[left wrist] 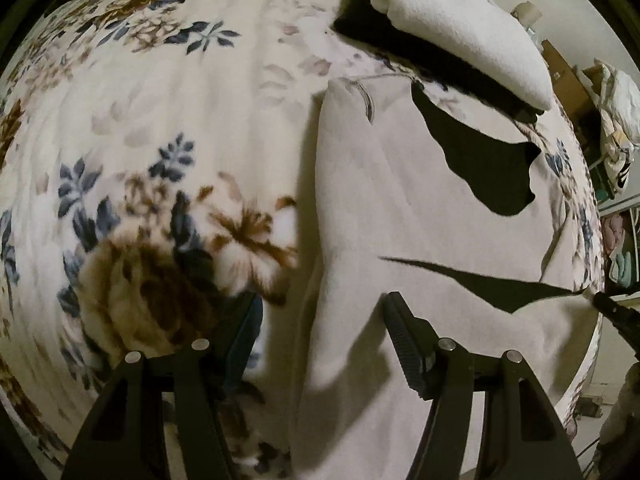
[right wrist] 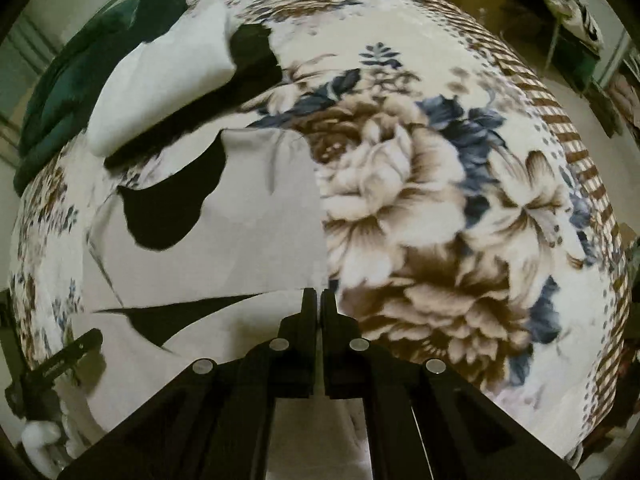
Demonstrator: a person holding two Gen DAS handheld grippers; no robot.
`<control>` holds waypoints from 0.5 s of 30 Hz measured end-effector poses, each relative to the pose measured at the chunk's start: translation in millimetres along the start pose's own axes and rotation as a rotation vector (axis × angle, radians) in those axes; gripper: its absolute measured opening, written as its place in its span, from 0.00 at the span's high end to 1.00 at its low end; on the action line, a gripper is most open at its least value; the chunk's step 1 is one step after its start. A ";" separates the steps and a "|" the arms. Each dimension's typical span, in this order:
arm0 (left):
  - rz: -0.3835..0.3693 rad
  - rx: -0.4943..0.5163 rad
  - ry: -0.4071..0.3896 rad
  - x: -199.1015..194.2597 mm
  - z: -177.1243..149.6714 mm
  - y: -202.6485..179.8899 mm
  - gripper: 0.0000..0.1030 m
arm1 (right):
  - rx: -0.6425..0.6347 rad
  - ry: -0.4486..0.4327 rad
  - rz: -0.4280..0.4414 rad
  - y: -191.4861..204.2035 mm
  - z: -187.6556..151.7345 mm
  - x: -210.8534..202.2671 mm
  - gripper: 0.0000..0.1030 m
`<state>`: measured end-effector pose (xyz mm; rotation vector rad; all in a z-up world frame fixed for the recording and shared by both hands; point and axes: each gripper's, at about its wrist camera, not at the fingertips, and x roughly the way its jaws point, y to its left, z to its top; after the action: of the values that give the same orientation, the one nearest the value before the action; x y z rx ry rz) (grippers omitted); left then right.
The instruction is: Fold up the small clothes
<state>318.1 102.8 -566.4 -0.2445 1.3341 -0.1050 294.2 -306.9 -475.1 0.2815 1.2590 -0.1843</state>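
A pale grey-white garment with black patches (left wrist: pixel 400 208) lies on the floral blanket (left wrist: pixel 160 120); it also shows in the right wrist view (right wrist: pixel 256 216). My left gripper (left wrist: pixel 320 308) is open, its fingers straddling the garment's left folded edge. My right gripper (right wrist: pixel 319 296) is shut on the garment's near right edge; its tip shows at the far right of the left wrist view (left wrist: pixel 612 308). The left gripper shows at the lower left of the right wrist view (right wrist: pixel 60 364).
A folded white cloth (left wrist: pixel 460 32) rests on a black cloth (left wrist: pixel 440 60) at the blanket's far side. A dark green cloth (right wrist: pixel 80 92) lies behind them. Shelves and clutter (left wrist: pixel 616 128) stand beyond the bed's right edge.
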 end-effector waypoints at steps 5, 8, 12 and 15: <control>-0.032 0.028 -0.034 -4.2 8.7 -2.8 0.89 | 0.035 -0.034 -0.020 -0.5 -0.4 -4.7 0.98; -0.027 0.067 -0.059 -9.5 10.7 -5.4 0.95 | 0.027 -0.095 -0.002 4.3 -3.0 -22.8 0.98; -0.028 0.038 -0.070 -11.7 12.7 5.1 0.97 | 0.034 -0.113 -0.028 3.2 -8.5 -24.8 0.98; -0.038 0.008 -0.081 -15.3 14.7 14.9 0.97 | 0.061 -0.070 -0.025 -2.5 -11.1 -10.7 0.98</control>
<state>327.8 122.3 -552.3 -0.2650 1.2483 -0.1308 280.2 -306.0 -468.2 0.3092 1.1896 -0.2525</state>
